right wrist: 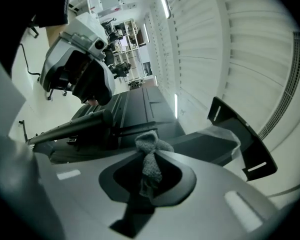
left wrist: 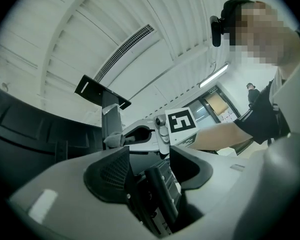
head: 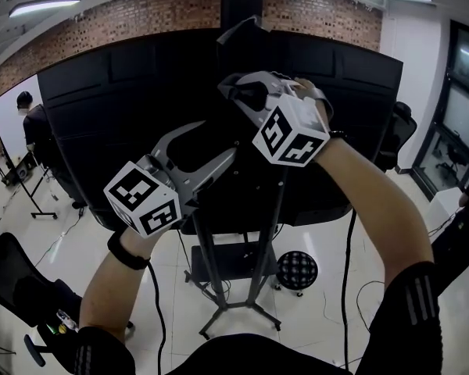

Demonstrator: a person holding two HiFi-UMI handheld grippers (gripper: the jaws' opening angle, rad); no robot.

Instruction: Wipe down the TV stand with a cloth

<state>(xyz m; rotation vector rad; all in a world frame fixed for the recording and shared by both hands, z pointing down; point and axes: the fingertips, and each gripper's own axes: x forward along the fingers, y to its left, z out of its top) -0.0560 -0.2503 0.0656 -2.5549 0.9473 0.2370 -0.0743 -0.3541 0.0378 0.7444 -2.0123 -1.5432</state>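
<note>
Print first: all we can read is the black-and-white square markers on the two cubes, and they spell no word. Both arms are raised at the back of the big black TV [head: 102, 108]. The right gripper [right wrist: 147, 173] has its jaws clamped on a grey cloth [right wrist: 149, 154], a nubby, towelling sort of fabric. It bunches into a tuft above the jaws, with a tail hanging down between them. The left gripper [left wrist: 149, 165] has its jaws spread wide with nothing between them, and we see ribbed dark pads set in smooth grey shells. From its view the cloth sits right by the upright column of the TV stand [head: 205, 260], below a flat black bracket plate [left wrist: 101, 90]. Whether fabric meets metal there we cannot tell. In the head view the cloth is hidden behind the right gripper's body and the hand holding it. The stand is slim dark metal tubing that splays into legs on glossy white floor tiles [head: 320, 319]. A round stool [head: 297, 270] with a chequered top stands just beside the base. Brick wall [head: 180, 6] runs above the screen. Far left, a person [head: 39, 131] by a whiteboard is partly cut off by the TV's edge
</note>
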